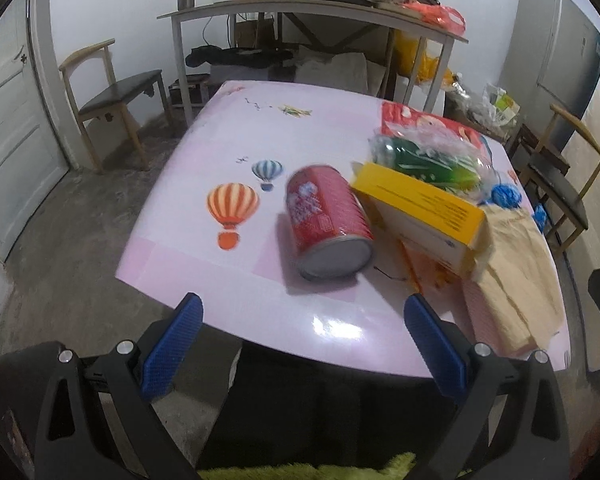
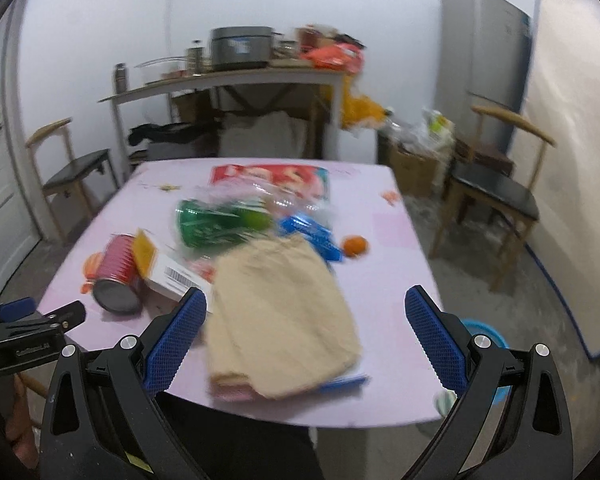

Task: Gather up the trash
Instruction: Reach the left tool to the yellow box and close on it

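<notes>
My right-wrist view is smeared throughout: the red can (image 2: 118, 278) near the table's (image 2: 380, 280) left edge shows no readable label, and the print on the red packet (image 2: 272, 178) toward the far edge is a blur. The beige cloth (image 2: 280, 320) covers most of a pink thing and a blue-edged flat thing at the near edge; I cannot tell what they are. In my left-wrist view the yellow box (image 1: 420, 208) hides the green bottle's (image 1: 428, 160) lower part, its small print is unreadable, and the can's label is blurred.
</notes>
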### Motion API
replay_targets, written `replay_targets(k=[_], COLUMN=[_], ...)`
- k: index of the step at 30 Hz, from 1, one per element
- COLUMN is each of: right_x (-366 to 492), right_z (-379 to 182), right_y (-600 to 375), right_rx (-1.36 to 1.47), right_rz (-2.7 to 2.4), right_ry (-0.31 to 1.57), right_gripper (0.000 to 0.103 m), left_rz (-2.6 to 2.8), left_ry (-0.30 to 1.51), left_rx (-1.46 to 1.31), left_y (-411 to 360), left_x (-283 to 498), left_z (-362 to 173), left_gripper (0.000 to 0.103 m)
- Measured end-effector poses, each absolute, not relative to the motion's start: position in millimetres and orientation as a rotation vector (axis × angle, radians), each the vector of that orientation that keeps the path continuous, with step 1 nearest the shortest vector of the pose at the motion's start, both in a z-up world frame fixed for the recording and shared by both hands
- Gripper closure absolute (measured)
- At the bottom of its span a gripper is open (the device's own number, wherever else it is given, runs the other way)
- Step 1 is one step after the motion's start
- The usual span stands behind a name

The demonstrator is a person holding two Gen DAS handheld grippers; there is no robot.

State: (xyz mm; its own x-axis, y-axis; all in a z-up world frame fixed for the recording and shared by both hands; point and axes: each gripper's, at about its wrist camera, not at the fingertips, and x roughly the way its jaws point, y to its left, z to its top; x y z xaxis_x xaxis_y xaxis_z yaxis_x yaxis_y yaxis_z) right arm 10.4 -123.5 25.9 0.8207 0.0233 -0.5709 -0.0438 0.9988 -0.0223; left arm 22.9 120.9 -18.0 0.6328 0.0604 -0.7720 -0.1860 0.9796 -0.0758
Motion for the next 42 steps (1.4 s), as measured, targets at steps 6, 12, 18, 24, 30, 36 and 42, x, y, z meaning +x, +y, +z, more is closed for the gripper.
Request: replay_targets(k=[6,12,18,24,30,36,42], right_x=[6.4,21.9,38.8,61.7,76.2,93.9,94.7], right_z=[30.1,19.6,21.0,21.4,14.0,-2.9,5.3], right_y=[-99.2,-88.4,-81.2,-61.2,-23.7,-6.9,-15.3], right_rx=[-0.061,-0.067,-0.040,-0.067,-0.260,-0.363,-0.280], right_rz=[0.130,0.189,0.258,0.412,0.519,0.511,0.505], right_ry=[0.554,0.588,0.598,0.643,0.674,0.767,0.757], right_gripper=[0.007,0.007,0.011,0.023,0.032,0.067,0.073], left_rz=[-0.059,-0.217,-0.299,-0.280,-0.262,-0.282,-0.296], left_ry=[0.798,0.758,0.836,0.915,0.988,1.026,1.031], left_rx=[-0.258,-0.323,-0.427,-0.440,-0.491,-0.563,-0.561], left_y=[157.0,166.6,165.1,169.8,181.3,186.8,185.1], left_x=[22.2,41.8,88.6,111.8,124.4,129.0,128.9], left_z=[-22.3,-23.3,-37.9,-58.6,-73.9,-80.9,-77.5], left_gripper=[0.004,0.004,0.004,0.007,0.015,0.015,0.022])
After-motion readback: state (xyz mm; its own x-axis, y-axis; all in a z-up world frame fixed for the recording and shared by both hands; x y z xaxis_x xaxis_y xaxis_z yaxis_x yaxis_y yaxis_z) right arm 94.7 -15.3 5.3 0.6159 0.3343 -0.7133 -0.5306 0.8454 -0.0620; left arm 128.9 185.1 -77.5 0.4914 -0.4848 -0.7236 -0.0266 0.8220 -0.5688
